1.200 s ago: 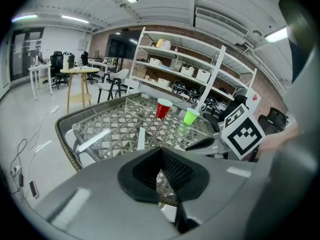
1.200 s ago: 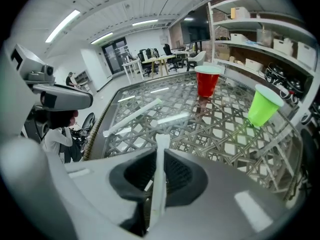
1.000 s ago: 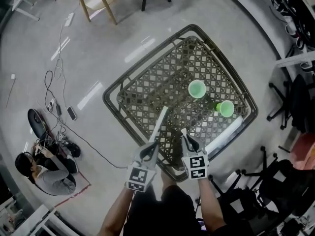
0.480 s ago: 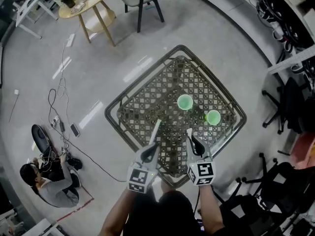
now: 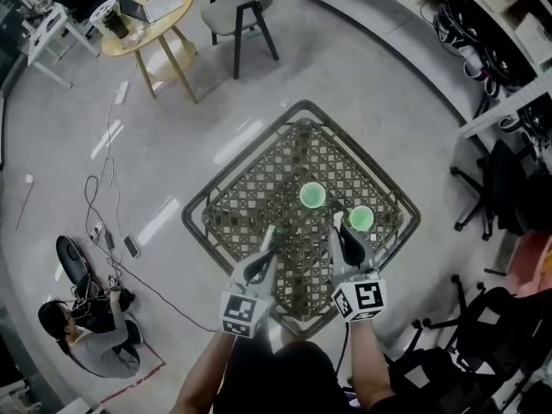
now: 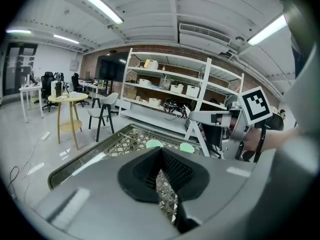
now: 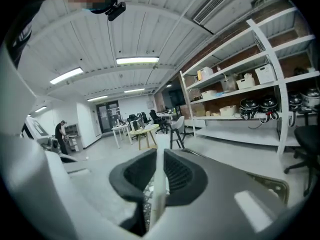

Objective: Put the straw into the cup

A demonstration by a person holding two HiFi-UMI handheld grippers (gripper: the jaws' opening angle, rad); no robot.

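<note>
Observer: Your right gripper (image 7: 159,153) has its jaws pinched on the straw (image 7: 158,189). It's a thin white tube, upright between the jaws, top end poking just past the tips.

Spotter: And your left gripper (image 6: 161,153)?

Observer: Jaws drawn together to the tips, nothing held. Only table lattice shows through the slit behind them.

Spotter: Straw versus cups?

Observer: In neither. Two green cups stand upright on the lattice table (image 5: 259,188), mouths open. From the head view, your right gripper's tips sit between the far cup (image 5: 312,195) and the near cup (image 5: 360,219). How high above them, can't tell. Your left gripper hangs over the table's near part, to the left of both cups.

Spotter: Surroundings?

Observer: Off the table, a person (image 5: 78,330) sits far left beside cables (image 5: 103,205).
</note>
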